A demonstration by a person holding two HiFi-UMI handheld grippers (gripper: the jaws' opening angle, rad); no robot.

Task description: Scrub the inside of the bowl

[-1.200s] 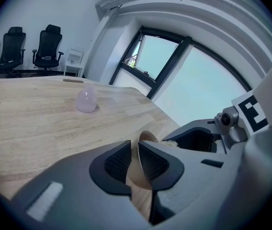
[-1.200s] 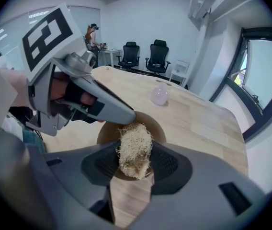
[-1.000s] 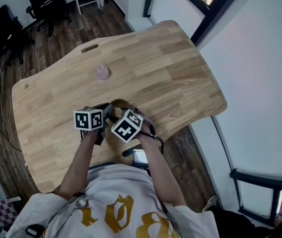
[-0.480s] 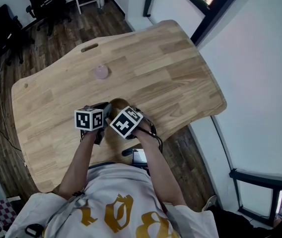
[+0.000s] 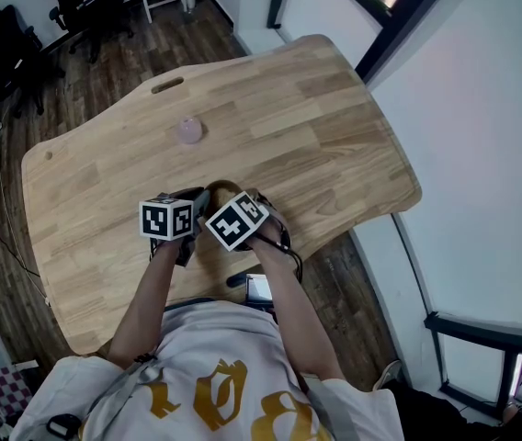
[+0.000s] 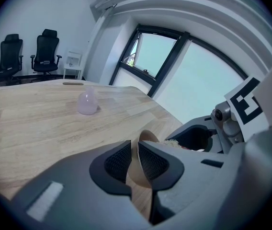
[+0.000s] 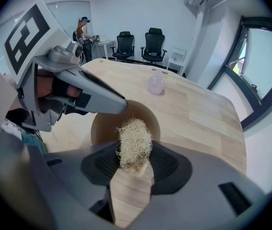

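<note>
1. The left gripper (image 6: 135, 161) is clamping the wall of the wooden bowl (image 7: 106, 128), with one jaw inside and one jaw outside.
2. The bowl is staying low over the wooden table (image 5: 316, 127), near the edge by the person. I cannot tell whether it is touching the wood.
3. The right gripper (image 7: 135, 169) is squeezing a pale fibrous scrubber (image 7: 135, 143) between its jaws, and the scrubber is reaching into the bowl's opening.
4. A small pink object (image 5: 189, 132) is sitting farther back on the table, well apart from the bowl.
</note>
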